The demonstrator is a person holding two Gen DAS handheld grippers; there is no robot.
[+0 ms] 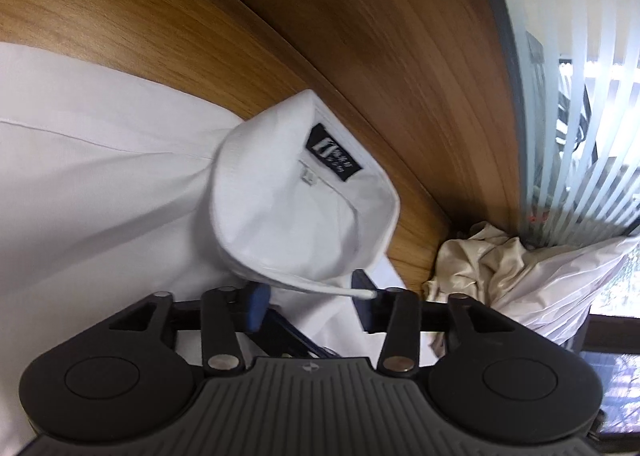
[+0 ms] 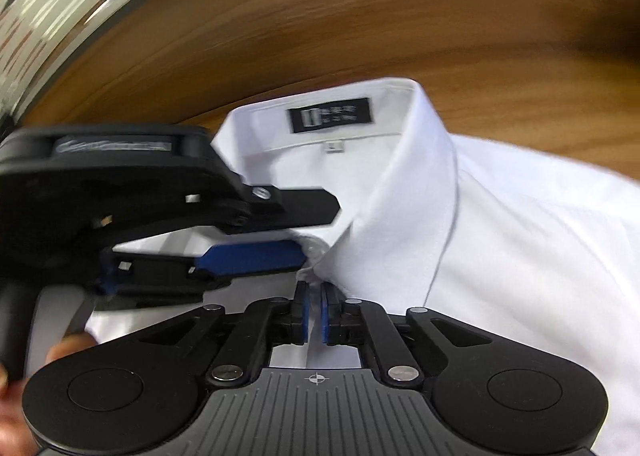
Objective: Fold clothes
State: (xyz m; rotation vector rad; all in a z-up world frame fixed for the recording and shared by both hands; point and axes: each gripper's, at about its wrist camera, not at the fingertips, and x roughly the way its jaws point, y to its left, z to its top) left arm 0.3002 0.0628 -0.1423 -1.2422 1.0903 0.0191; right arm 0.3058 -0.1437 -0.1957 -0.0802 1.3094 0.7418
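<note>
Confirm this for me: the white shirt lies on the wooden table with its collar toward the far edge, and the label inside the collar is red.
Not quite. The label inside the collar is black, not red, as the right wrist view shows plainly. The rest holds: the white shirt lies on the wooden table with its collar toward the far edge.

A white dress shirt lies spread on the wooden table, front up, its cloth smooth with a few soft creases near the shoulder. Its stiff collar stands raised and curled at the neck opening. A black label with pale lettering is sewn inside the collar band, a small white size tag just beneath it.
</note>
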